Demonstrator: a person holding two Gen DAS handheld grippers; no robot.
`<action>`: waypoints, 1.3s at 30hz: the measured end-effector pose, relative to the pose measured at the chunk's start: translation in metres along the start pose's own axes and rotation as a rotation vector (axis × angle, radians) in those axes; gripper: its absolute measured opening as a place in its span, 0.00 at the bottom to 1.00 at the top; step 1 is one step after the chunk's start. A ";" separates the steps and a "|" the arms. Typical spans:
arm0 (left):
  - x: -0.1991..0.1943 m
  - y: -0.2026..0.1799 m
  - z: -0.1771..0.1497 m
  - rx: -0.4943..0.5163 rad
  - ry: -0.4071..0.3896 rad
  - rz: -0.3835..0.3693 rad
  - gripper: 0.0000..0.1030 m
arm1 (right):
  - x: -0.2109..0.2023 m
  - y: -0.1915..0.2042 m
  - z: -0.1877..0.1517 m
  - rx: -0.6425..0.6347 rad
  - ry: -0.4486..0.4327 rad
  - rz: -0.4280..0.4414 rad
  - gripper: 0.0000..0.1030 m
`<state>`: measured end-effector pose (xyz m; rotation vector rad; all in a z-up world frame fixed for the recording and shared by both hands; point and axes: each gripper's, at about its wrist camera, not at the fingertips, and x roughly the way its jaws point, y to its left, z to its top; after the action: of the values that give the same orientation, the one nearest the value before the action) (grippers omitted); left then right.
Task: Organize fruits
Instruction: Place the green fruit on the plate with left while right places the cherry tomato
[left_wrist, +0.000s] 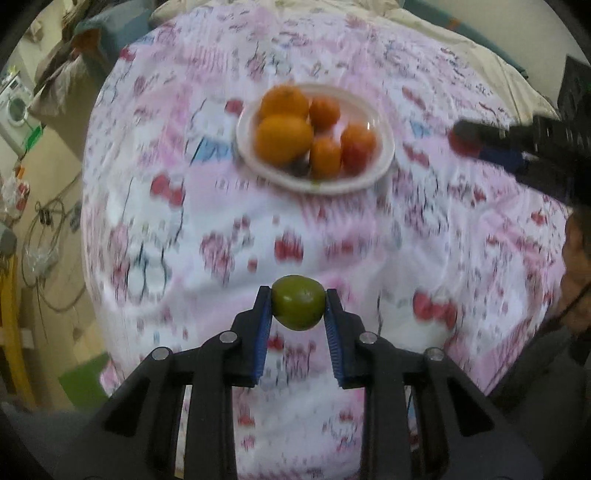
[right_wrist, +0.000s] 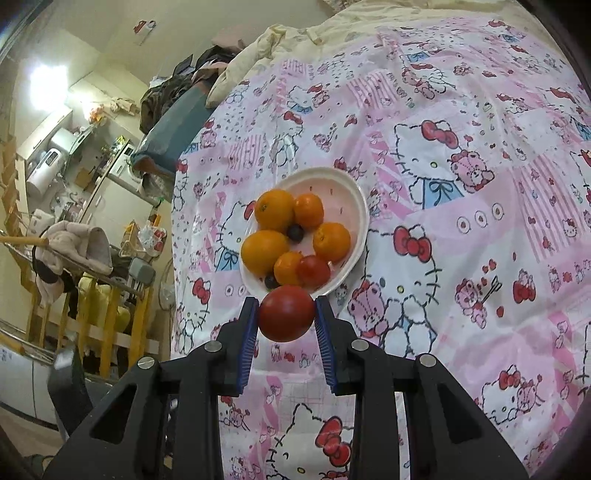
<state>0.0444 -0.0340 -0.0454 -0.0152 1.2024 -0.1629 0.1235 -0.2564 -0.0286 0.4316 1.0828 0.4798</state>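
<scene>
My left gripper (left_wrist: 298, 308) is shut on a green fruit (left_wrist: 298, 307) and holds it above the patterned bedspread, some way short of the white plate (left_wrist: 382, 157). The plate holds several orange fruits (left_wrist: 284, 138) and a red tomato (left_wrist: 357, 147). My right gripper (right_wrist: 286, 314) is shut on a red tomato (right_wrist: 286, 313), right at the near rim of the plate (right_wrist: 354, 199). In the right wrist view the plate holds several oranges (right_wrist: 274, 209), a small red tomato (right_wrist: 314, 271) and two dark berries (right_wrist: 295, 232). The right gripper also shows at the right in the left wrist view (left_wrist: 465, 138).
The plate lies on a bed with a pink and white cartoon bedspread (right_wrist: 461, 184). A cream duvet (right_wrist: 295, 33) is bunched at the far end. Beside the bed on the left are a yellow rack (right_wrist: 107, 317), clothes and a washing machine (left_wrist: 14, 107).
</scene>
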 end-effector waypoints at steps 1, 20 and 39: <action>0.001 0.000 0.009 0.001 -0.006 -0.006 0.24 | 0.001 -0.001 0.003 0.000 0.000 -0.004 0.31; 0.061 0.008 0.114 -0.030 -0.031 -0.042 0.24 | 0.087 -0.026 0.073 0.039 0.096 -0.051 0.32; 0.091 -0.031 0.163 0.067 -0.043 -0.021 0.24 | 0.076 -0.058 0.090 0.149 0.034 -0.052 0.60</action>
<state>0.2239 -0.0885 -0.0674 0.0272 1.1532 -0.2203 0.2436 -0.2697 -0.0796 0.5265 1.1640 0.3626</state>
